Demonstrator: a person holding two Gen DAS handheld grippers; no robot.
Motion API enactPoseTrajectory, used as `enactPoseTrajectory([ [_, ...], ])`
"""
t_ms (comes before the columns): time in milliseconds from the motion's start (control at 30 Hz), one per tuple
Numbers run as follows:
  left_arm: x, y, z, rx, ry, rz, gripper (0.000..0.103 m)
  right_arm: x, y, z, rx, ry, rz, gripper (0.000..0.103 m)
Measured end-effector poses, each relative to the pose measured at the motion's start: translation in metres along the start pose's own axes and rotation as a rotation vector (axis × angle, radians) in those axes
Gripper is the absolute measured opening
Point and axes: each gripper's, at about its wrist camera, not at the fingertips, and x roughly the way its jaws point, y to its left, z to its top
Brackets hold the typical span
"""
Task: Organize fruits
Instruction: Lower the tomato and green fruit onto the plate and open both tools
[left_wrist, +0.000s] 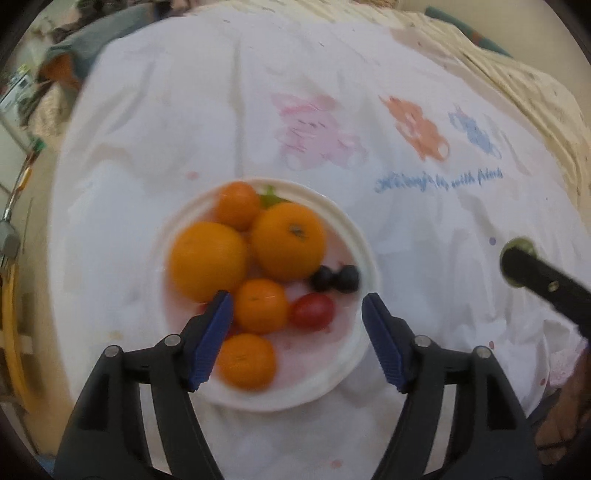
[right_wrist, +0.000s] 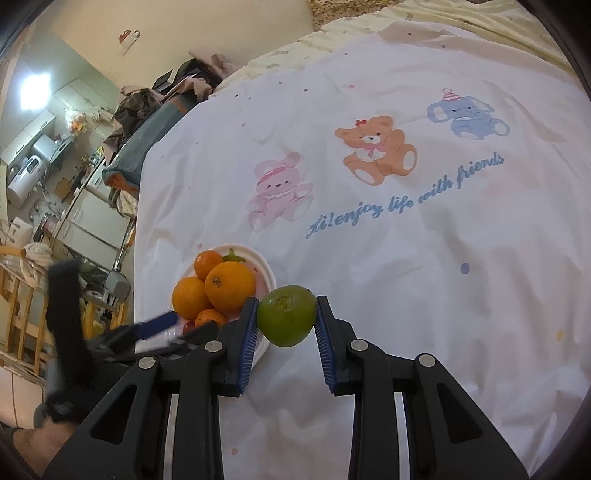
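A white plate (left_wrist: 356, 236) on the bed sheet holds two large oranges (left_wrist: 208, 260), several small tangerines (left_wrist: 260, 305), a red cherry tomato (left_wrist: 312, 311), two dark berries (left_wrist: 334, 278) and a green leafy bit (left_wrist: 271, 197). My left gripper (left_wrist: 297, 321) is open and empty, hovering over the plate's near side. My right gripper (right_wrist: 286, 319) is shut on a green lime (right_wrist: 287, 320), held just right of the plate (right_wrist: 267, 271). The left gripper (right_wrist: 155, 328) shows blurred in the right wrist view. The right gripper's body (left_wrist: 543, 284) shows at the right of the left wrist view.
A white sheet (right_wrist: 406, 258) printed with a pink bunny, a brown bear, a blue elephant and blue script covers the bed. A pile of clothes (right_wrist: 147, 122) lies at the far left edge. Beyond the bed's left edge are a wooden rail (right_wrist: 22, 314) and kitchen furniture.
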Motion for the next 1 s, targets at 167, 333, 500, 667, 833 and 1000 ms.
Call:
enactPoseTrajectory([
  [167, -0.032, 0.049, -0.011, -0.087, -0.025, 0.067, 0.069, 0.015, 0.016, -0.009, -0.021, 0.058, 0.047, 0.032],
  [333, -0.051, 0.089, -0.037, -0.179, -0.027, 0.085, 0.069, 0.035, 0.043, -0.019, -0.081, 0.12, 0.059, 0.032],
  [500, -0.058, 0.108, -0.061, -0.217, -0.038, 0.075, 0.069, 0.059, 0.062, -0.033, -0.137, 0.184, 0.082, 0.032],
  [667, -0.062, 0.11, -0.071, -0.185, -0.06, 0.07, 0.069, 0.09, 0.075, -0.044, -0.193, 0.246, 0.073, 0.032],
  [833, -0.063, 0.116, -0.072, -0.195, -0.072, 0.066, 0.069, 0.111, 0.079, -0.051, -0.214, 0.276, 0.063, 0.032],
  [1000, -0.061, 0.123, -0.071, -0.218, -0.065, 0.067, 0.069, 0.123, 0.081, -0.054, -0.212, 0.298, 0.059, 0.043],
])
